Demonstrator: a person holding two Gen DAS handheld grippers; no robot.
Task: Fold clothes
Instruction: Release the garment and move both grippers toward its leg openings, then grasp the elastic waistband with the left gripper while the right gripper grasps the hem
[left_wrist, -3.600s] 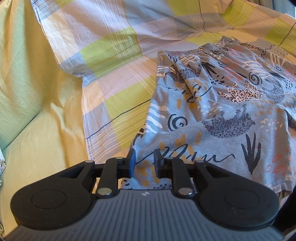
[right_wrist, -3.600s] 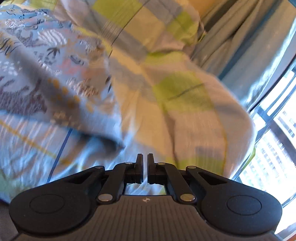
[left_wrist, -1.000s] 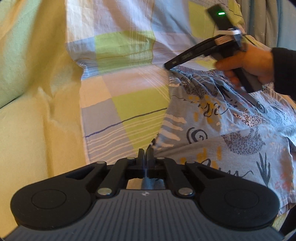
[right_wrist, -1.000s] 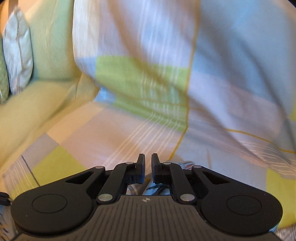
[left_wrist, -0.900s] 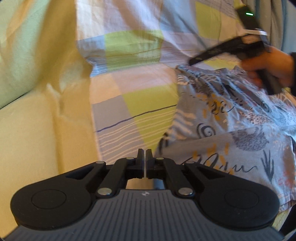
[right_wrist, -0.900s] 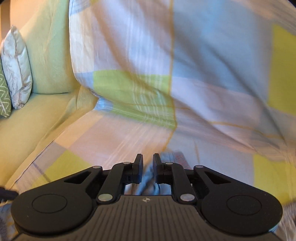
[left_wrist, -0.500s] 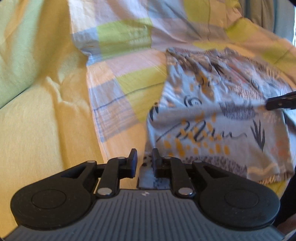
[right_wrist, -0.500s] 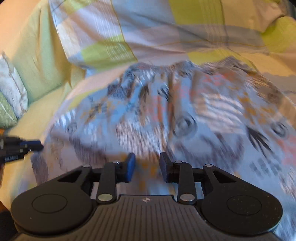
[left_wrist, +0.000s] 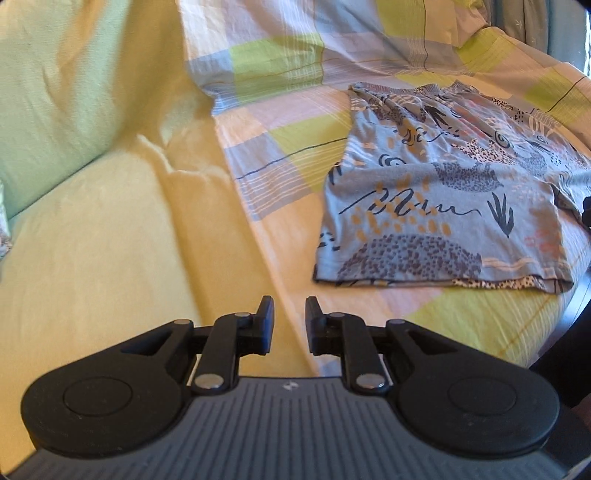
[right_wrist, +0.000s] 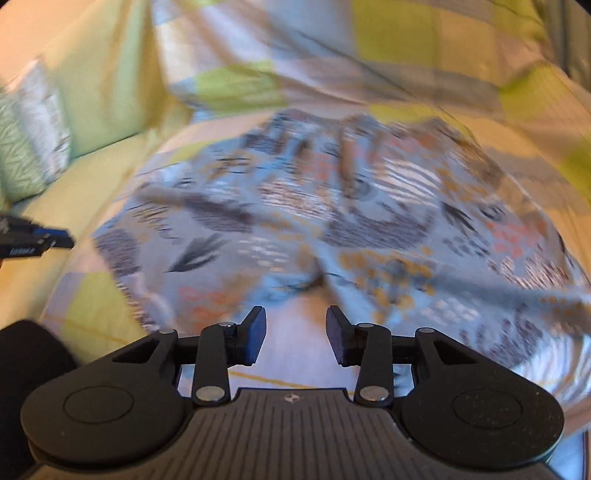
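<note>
A pair of grey patterned shorts (left_wrist: 439, 206) lies spread flat on a checked sheet (left_wrist: 291, 144), waistband at the far end and leg hems toward me. My left gripper (left_wrist: 289, 314) is open and empty, held back from the shorts' near left corner, over the sheet's edge. In the blurred right wrist view the shorts (right_wrist: 314, 221) fill the middle, and my right gripper (right_wrist: 296, 325) is open and empty just short of the crotch notch between the two legs. The other gripper's tip (right_wrist: 37, 240) shows at the left edge.
The checked sheet (right_wrist: 369, 55) drapes over a yellow-green sofa (left_wrist: 92, 240) and up its backrest. Patterned cushions (right_wrist: 33, 140) lean at the sofa's far left. A dark sleeve (right_wrist: 26, 362) sits at the lower left of the right wrist view.
Both grippers let go of the shorts and opened. They pulled back toward me, and the shorts now lie flat on the sheet.
</note>
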